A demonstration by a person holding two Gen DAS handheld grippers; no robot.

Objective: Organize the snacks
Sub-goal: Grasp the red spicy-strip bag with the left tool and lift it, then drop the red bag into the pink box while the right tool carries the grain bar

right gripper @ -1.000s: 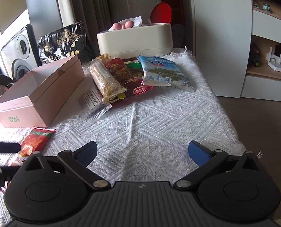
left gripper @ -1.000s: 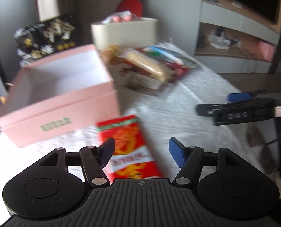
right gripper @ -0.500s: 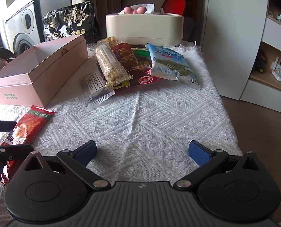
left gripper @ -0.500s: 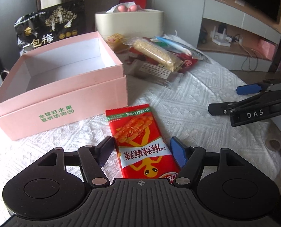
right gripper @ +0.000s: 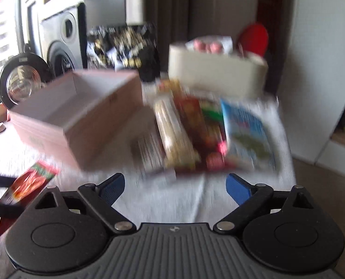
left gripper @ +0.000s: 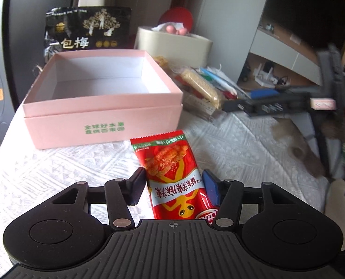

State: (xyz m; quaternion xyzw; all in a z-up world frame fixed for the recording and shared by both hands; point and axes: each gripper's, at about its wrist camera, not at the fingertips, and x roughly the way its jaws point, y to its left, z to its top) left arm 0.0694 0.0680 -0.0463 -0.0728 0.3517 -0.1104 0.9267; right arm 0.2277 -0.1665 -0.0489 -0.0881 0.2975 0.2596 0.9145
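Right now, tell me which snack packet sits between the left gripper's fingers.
The red packet, lying alone in front of the pink box, between the closing left gripper jaws. The other packets lie piled beside the box.

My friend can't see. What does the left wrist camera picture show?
The left claw is closing around a red plastic snack packet lying on a white woven tablecloth. Just behind stands an empty open pink cardboard box. More snack packets are piled to its right, and the right claw shows blurred at far right.
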